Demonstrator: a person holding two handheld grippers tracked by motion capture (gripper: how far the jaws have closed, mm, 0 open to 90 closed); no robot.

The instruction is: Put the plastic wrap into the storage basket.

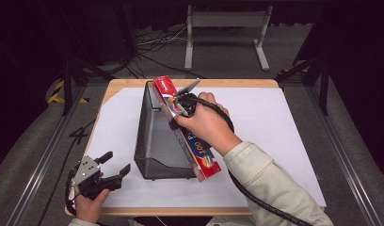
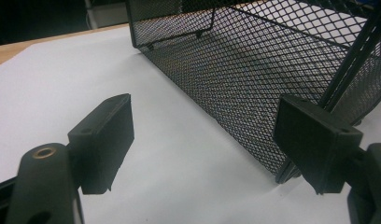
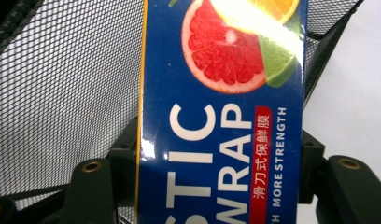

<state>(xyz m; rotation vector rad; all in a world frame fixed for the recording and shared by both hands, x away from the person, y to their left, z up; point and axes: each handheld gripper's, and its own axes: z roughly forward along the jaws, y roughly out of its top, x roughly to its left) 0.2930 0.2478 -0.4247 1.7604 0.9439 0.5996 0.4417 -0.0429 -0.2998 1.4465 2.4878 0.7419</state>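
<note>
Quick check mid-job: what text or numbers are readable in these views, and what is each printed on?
"STIC" over "WRAP", cut off at the left: plastic wrap box, held in the right tongs.
"滑刀式保鲜膜": red strip on the box.
"MORE STRENGTH": beside that strip.
"100": box's near end, high view.
Red end's print: too blurred.
</note>
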